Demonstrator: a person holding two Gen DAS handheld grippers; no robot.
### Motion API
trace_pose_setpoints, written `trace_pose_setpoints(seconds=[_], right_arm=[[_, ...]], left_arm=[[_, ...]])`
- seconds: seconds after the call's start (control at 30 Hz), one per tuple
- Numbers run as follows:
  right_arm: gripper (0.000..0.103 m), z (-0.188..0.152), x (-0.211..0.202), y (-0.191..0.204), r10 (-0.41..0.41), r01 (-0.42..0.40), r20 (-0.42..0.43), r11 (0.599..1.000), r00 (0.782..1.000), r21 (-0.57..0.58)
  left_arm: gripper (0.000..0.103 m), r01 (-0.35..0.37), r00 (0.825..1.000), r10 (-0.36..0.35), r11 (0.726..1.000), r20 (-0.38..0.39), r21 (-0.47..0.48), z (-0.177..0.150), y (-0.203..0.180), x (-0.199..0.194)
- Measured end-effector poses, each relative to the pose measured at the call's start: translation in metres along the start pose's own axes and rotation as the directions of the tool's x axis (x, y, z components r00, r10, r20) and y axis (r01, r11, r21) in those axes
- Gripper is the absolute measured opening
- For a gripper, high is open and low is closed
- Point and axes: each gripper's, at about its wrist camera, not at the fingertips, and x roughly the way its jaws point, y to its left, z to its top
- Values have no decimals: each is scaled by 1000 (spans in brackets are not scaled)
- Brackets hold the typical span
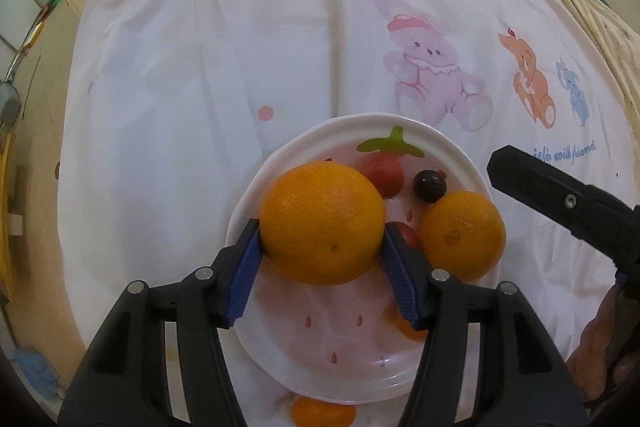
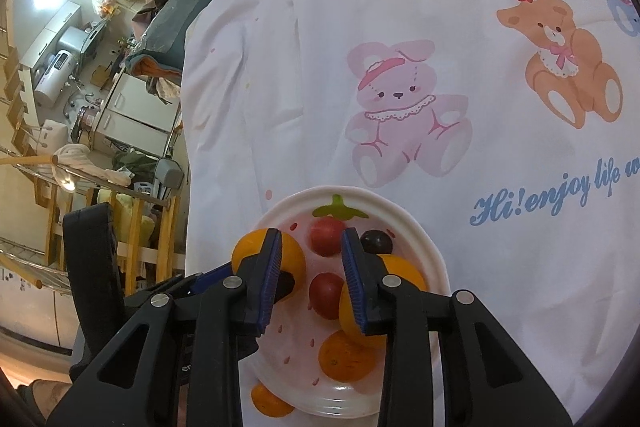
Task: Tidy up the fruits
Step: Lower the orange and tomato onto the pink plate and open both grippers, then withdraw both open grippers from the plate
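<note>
From the left wrist view, our left gripper clasps the big orange, both blue pads pressed against its sides, and holds it over the plate. On the plate sit a smaller orange at its right edge, a dark grape near its far side, and 2 red fruits partly hidden behind the big orange. Another orange lies on the cloth just off the plate's near rim. We judge this step as setting the big orange onto the plate.

From the right wrist view, our right gripper hangs above the plate's middle, jaws parted with nothing held; a red fruit shows on the plate in the gap below. The stray orange sits off the plate's near rim here too.

Next we would need to lower the big orange into a free spot on the plate and release it, then send the empty gripper for the stray orange.
</note>
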Motion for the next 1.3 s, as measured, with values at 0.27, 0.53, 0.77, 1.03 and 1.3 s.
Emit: trace_pose_setpoints(seconds=[0.27, 0.53, 0.77, 1.03, 1.3], right_arm=[[47, 1, -10, 2, -14, 14, 22, 1000, 1000, -6], [62, -6, -30, -1, -72, 75, 62, 996, 995, -38], [62, -17, -52, -5, -94, 95, 80, 995, 992, -18], [68, -32, -74, 1, -89, 91, 103, 996, 991, -16], [84, -48, -97, 26, -108, 115, 135, 992, 985, -46]], left_arm=[[58, 23, 1000, -23, 999, -1, -23, 0, 4, 1], [81, 26, 1000, -26, 1000, 13, -5, -1, -3, -3], [84, 22, 998, -23, 1000, 67, 19, -3, -6, -21], [84, -15, 990, 12, 1000, 139, 23, -18, -4, -57], [84, -2, 972, -12, 998, 234, 58, -41, -13, -101]])
